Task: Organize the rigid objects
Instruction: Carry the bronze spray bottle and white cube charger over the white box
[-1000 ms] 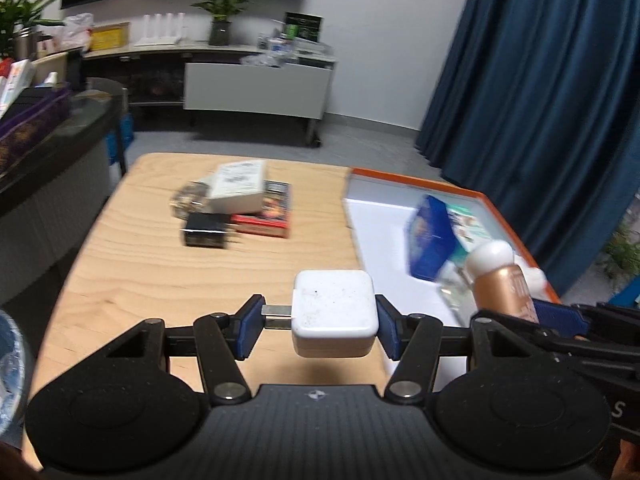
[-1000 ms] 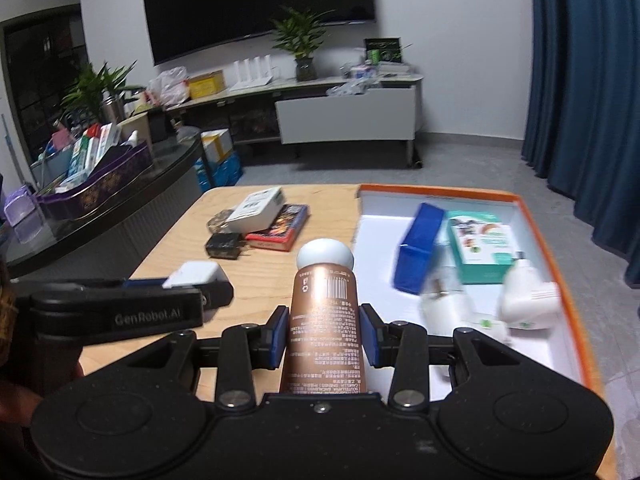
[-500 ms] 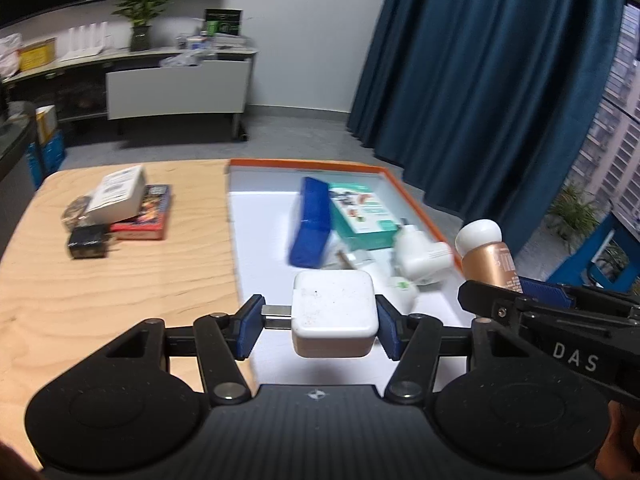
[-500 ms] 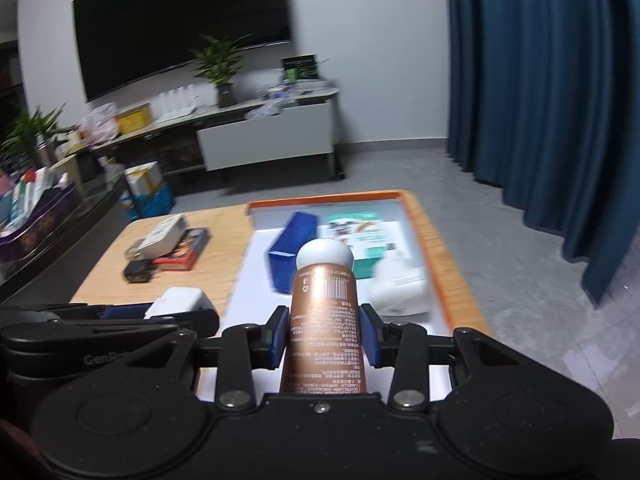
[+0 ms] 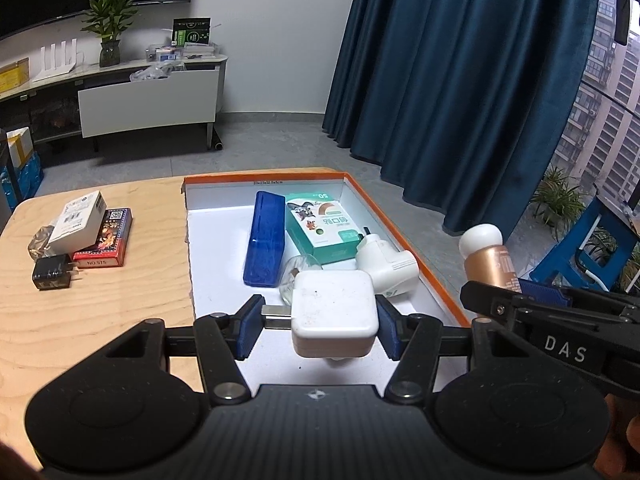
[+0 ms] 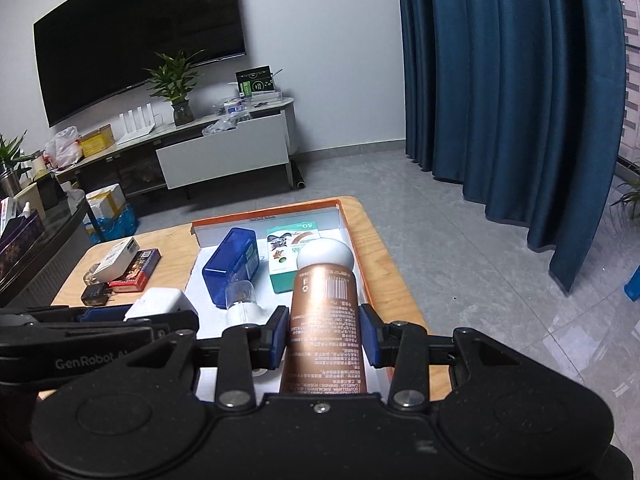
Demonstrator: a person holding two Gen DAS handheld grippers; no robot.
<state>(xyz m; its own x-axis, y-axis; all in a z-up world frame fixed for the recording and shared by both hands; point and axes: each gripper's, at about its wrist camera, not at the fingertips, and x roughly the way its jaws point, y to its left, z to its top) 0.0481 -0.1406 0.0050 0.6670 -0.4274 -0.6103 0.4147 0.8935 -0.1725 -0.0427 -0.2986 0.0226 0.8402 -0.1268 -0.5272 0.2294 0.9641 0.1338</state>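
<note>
Two grippers, mine, each hold something above an orange-rimmed tray [image 5: 404, 240] on a wooden table [image 5: 100, 300]. My left gripper [image 5: 320, 330] is clamped on a white charger [image 5: 334, 314]; my right gripper [image 6: 323, 338] is clamped on a copper bottle [image 6: 325, 320]. Inside the tray lie a blue case [image 5: 266, 240], a green box [image 5: 322, 228] and a white plug [image 5: 388, 266].

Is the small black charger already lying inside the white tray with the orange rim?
No. The small black charger lies on the wooden table, left of the white tray with the orange rim, beside a red card box.
</note>
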